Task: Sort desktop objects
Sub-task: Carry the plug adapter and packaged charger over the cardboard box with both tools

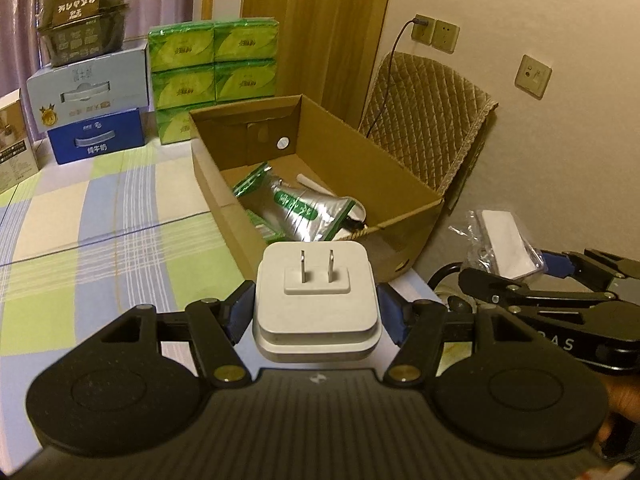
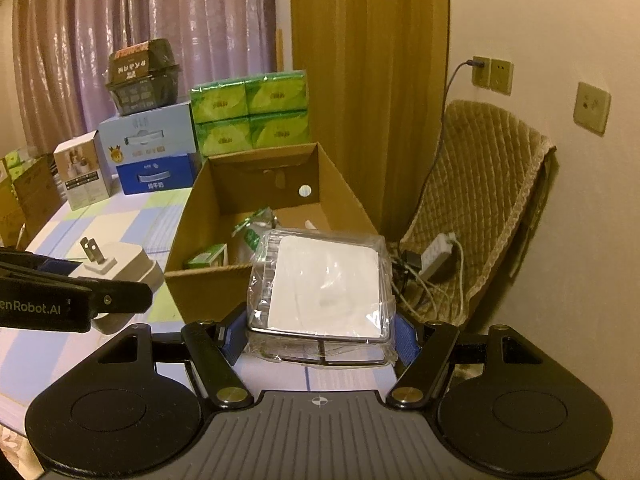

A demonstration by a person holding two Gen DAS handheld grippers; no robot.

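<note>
My left gripper (image 1: 316, 314) is shut on a white plug adapter (image 1: 316, 300), prongs facing forward, just short of the open cardboard box (image 1: 400, 184). The adapter (image 2: 120, 268) also shows at the left of the right wrist view. My right gripper (image 2: 320, 332) is shut on a clear plastic case with a white insert (image 2: 324, 292), held in front of the box's near wall (image 2: 208, 292). Inside the box lie a silver and green pouch (image 1: 308, 212) and small green packets (image 2: 206, 260). The right gripper with the case (image 1: 508, 240) appears at the right of the left wrist view.
A checked cloth (image 1: 100, 220) covers the table. Stacked green tissue packs (image 1: 212, 64), blue and pale boxes (image 1: 96, 100) and a dark tub (image 1: 84, 20) stand at the back. A quilted chair (image 2: 480, 184) with a power strip (image 2: 436, 248) stands right, by wall sockets (image 2: 492, 72).
</note>
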